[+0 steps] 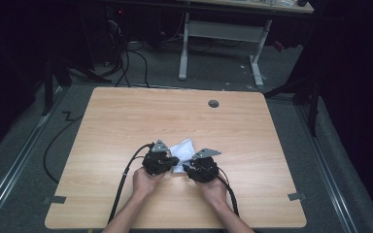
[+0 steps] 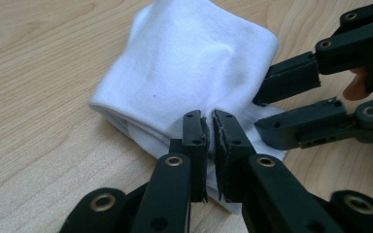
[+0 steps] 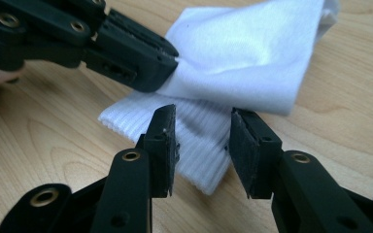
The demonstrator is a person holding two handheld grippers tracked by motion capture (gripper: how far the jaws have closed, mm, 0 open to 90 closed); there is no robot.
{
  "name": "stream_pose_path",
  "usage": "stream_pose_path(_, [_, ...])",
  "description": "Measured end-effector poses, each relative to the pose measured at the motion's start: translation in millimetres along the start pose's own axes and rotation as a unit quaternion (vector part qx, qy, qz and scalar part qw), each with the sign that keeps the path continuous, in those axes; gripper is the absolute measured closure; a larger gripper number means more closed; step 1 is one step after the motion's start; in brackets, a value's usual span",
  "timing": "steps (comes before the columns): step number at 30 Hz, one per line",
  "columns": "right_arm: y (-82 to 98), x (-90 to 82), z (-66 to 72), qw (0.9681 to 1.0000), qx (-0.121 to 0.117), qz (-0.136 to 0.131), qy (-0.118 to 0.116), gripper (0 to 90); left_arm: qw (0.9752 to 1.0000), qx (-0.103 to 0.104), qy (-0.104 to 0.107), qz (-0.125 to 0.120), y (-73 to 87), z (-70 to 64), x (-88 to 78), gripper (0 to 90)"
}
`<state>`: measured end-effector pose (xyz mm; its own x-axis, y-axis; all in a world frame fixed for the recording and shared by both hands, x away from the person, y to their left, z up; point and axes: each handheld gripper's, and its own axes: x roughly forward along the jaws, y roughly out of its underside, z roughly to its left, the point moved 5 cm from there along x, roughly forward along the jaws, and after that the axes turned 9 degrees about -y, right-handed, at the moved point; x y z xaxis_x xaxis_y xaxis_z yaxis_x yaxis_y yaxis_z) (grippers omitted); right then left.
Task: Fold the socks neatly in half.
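Note:
A white sock (image 1: 183,147) lies folded on the wooden table (image 1: 126,116), a little in front of its middle. My left gripper (image 2: 210,121) is shut on a fold of the sock (image 2: 189,58) near its lower edge. In the right gripper view the same left gripper (image 3: 167,65) pinches the smooth upper layer. My right gripper (image 3: 201,126) stands open, its pads on either side of the ribbed cuff (image 3: 126,114) without pressing it. In the high view the left gripper (image 1: 173,160) and right gripper (image 1: 184,167) meet at the sock's near edge, each held in a hand.
A round cable hole (image 1: 213,103) sits in the table's far half. Black cables (image 1: 121,184) trail from the grippers over the near edge. Tape marks (image 1: 56,199) lie on the floor at both sides. Another desk's white legs (image 1: 184,48) stand beyond.

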<state>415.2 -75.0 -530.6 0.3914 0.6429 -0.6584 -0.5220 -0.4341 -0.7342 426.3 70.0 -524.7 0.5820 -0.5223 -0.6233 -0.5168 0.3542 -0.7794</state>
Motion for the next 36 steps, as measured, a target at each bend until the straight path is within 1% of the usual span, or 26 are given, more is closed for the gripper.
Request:
stream_pose_path(2, [1.5, 2.0, 1.2, 1.0000, -0.001, 0.003, 0.002, 62.0, 1.0000, -0.003, 0.002, -0.006, -1.6, -0.3, -3.1, 84.2])
stream_pose_path(4, [2.2, 2.9, 1.5, 0.9999, -0.008, 0.001, 0.007, 62.0, 0.9998, -0.007, 0.006, -0.015, -4.0, -1.2, -6.9, 84.2])
stream_pose_path(6, [3.2, 3.3, 2.0, 1.0000, -0.004, 0.002, 0.009, 62.1, 0.9997, -0.007, 0.011, -0.021, -6.0, -3.4, -11.2, 84.2])
stream_pose_path(7, [3.4, 3.4, 2.0, 1.0000, -0.003, 0.003, 0.009, 62.1, 0.9997, -0.004, 0.013, -0.023, -6.7, -4.8, -13.0, 84.2])
stream_pose_path(9, [3.2, 3.8, 1.7, 0.9999, -0.009, 0.003, 0.011, 62.2, 0.9996, 0.003, 0.017, -0.023, -6.9, -8.1, -16.1, 84.2])
stream_pose_path(13, [4.2, 4.0, 1.9, 0.9999, -0.008, 0.001, 0.012, 62.3, 0.9993, 0.015, 0.026, -0.022, -4.2, -14.3, -21.9, 84.2])
stream_pose_path(15, [4.6, 4.2, 2.3, 0.9999, -0.005, -0.001, 0.013, 62.3, 0.9992, 0.020, 0.029, -0.017, -1.2, -16.2, -24.1, 84.1])
stream_pose_path(18, [4.9, 4.1, 2.2, 0.9999, -0.005, -0.001, 0.013, 62.4, 0.9993, 0.027, 0.026, -0.005, 4.9, -16.7, -25.3, 84.0])
stream_pose_path(22, [5.1, 4.0, 2.6, 0.9999, -0.004, -0.003, 0.014, 62.3, 0.9995, 0.026, 0.017, 0.009, 11.7, -13.9, -23.4, 83.7])
stream_pose_path(26, [5.3, 3.3, 3.2, 0.9998, -0.008, -0.005, 0.017, 61.9, 0.9994, 0.030, 0.011, 0.011, 11.6, -13.4, -23.2, 82.2])
stream_pose_path(29, [4.2, 1.1, 3.1, 0.9997, -0.011, -0.008, 0.021, 58.3, 0.9996, 0.025, 0.006, 0.014, 12.6, -11.7, -24.2, 78.5])
stream_pose_path(30, [3.9, -0.1, 2.6, 0.9997, -0.010, -0.011, 0.019, 57.0, 0.9996, 0.024, 0.005, 0.014, 13.4, -10.7, -24.9, 77.0])
stream_pose_path(31, [4.1, -1.9, 2.3, 0.9998, -0.006, -0.011, 0.017, 55.7, 0.9997, 0.019, 0.005, 0.013, 14.4, -10.4, -25.5, 75.7])
stream_pose_path(33, [4.7, -6.5, 2.3, 0.9998, -0.008, -0.012, 0.015, 54.4, 0.9997, 0.016, 0.004, 0.016, 15.9, -9.1, -27.1, 73.1])
stream_pose_path(35, [6.2, -12.1, 4.0, 0.9998, -0.011, -0.008, 0.016, 53.8, 0.9999, 0.011, 0.004, 0.009, 15.1, -9.0, -29.5, 70.8])
stream_pose_path(36, [6.6, -14.8, 4.3, 0.9997, -0.018, -0.009, 0.015, 53.7, 0.9999, 0.009, 0.004, 0.005, 14.1, -9.2, -30.9, 69.7])
